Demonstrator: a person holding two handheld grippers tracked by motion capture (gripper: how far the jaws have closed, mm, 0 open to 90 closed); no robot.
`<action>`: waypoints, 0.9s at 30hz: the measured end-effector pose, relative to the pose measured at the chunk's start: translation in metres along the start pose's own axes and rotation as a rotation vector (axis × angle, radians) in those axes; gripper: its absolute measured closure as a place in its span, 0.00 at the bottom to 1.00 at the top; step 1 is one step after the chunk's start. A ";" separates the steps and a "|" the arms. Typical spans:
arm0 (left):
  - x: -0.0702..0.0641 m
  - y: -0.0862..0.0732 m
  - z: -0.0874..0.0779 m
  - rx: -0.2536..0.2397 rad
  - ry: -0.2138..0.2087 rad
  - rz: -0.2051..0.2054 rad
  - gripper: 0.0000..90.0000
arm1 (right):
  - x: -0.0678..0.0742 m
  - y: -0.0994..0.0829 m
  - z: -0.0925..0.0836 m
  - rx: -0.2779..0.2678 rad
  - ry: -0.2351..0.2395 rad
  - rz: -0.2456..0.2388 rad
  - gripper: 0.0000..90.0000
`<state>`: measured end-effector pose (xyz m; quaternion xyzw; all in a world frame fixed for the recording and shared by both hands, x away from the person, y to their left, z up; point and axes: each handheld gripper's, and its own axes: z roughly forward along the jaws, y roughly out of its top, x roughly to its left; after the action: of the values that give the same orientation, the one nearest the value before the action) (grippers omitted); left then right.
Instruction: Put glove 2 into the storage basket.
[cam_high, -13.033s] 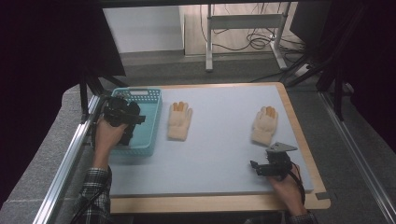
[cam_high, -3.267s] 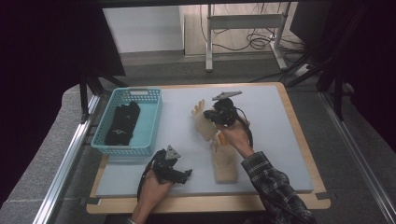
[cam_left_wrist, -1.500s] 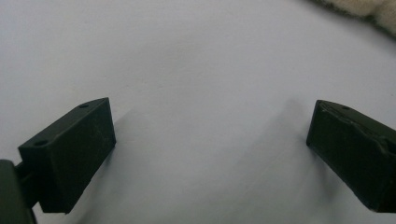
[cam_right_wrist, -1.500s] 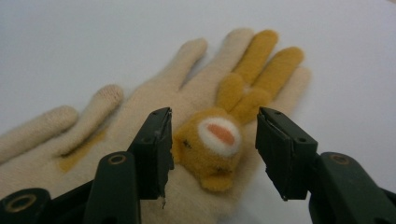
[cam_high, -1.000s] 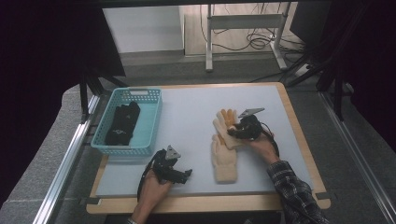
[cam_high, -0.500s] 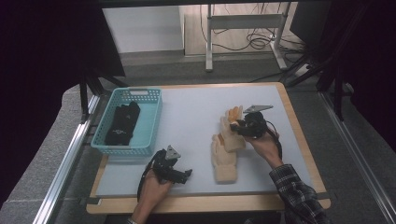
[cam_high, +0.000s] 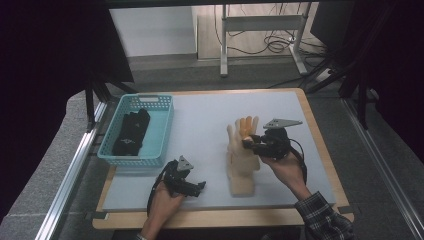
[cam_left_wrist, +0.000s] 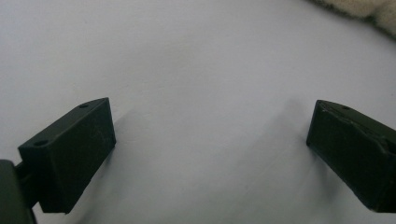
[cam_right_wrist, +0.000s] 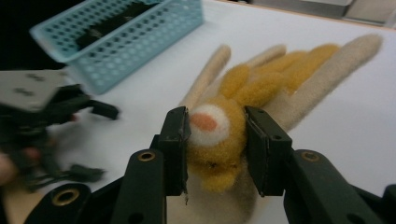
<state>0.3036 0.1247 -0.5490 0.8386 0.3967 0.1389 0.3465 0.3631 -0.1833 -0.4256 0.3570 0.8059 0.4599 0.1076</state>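
Two cream knit gloves are at the right middle of the mat. One glove lies flat, fingers pointing away from me. The other glove, with orange fuzzy parts, hangs a little above it, and my right gripper is shut on it. In the right gripper view the jaws of my right gripper pinch the held glove at its orange fuzzy patch. My left gripper rests near the front edge, left of the lying glove, open. In the left gripper view my left gripper has bare mat between its wide jaws.
A turquoise basket stands at the back left of the mat with a black cloth item inside. The basket also shows beyond the held glove. A wooden border frames the mat; metal rails run along both sides.
My right gripper has risen and drifted slightly toward me with the orange-patched glove, which now hangs partly over the lying glove. The left gripper has stayed put.
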 end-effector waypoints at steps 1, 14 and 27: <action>0.000 0.000 0.000 0.001 0.000 0.002 0.01 | 0.004 0.000 -0.002 -0.002 0.012 0.002 0.67; 0.000 0.000 0.000 -0.001 0.001 0.000 0.01 | 0.017 -0.048 0.012 0.038 0.024 0.124 0.67; 0.000 0.000 0.000 -0.002 0.001 -0.001 0.02 | 0.011 -0.072 0.023 0.062 -0.048 0.077 0.48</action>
<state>0.3035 0.1245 -0.5492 0.8380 0.3971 0.1395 0.3472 0.3325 -0.1836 -0.4960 0.4020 0.8025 0.4298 0.0982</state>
